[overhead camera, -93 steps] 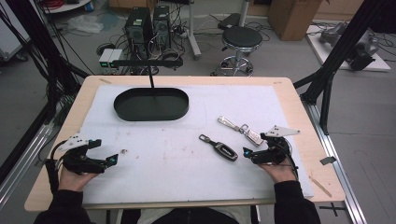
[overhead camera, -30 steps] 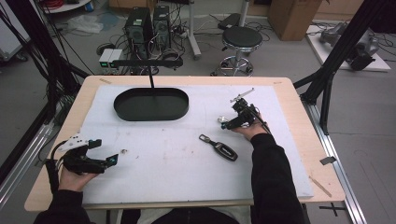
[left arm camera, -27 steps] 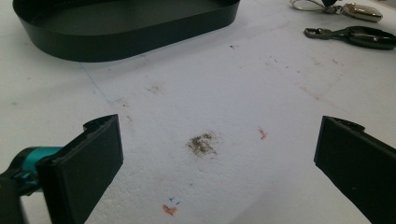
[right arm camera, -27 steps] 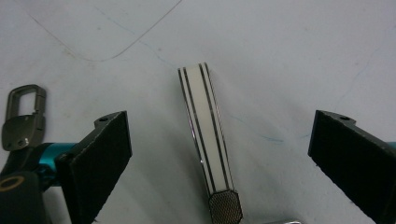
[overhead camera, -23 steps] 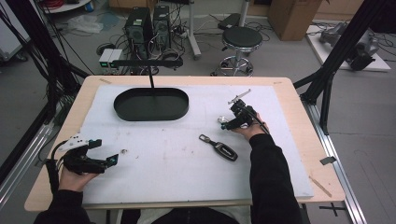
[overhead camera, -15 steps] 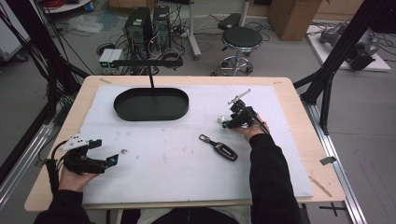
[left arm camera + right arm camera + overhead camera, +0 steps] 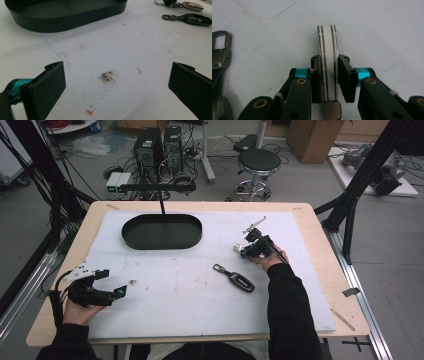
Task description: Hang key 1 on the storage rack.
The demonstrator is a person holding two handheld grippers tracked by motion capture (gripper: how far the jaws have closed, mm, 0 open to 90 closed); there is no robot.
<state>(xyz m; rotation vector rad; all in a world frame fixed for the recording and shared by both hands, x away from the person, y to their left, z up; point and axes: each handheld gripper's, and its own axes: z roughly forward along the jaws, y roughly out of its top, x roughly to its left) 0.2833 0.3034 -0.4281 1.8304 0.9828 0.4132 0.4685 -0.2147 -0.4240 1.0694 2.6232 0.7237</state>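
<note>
Left hand-held gripper (image 7: 111, 283) sitting at lower left of high view, jaws standing wide open, gripping nothing. Dark key fob (image 7: 235, 278) lying mid-frame on white tabletop (image 7: 190, 310). Right hand-held gripper (image 7: 244, 250) working right of middle; its jaws have just been closing and are now pinching white striped key (image 7: 328, 65) by its sides. Key's long axis is running straight away between jaws. Black oval tray (image 7: 162, 231) is waiting up and left of it, far end.

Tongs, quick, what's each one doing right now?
Left tongs: open, holding nothing.
Right tongs: just closed on the white key fob.
</note>
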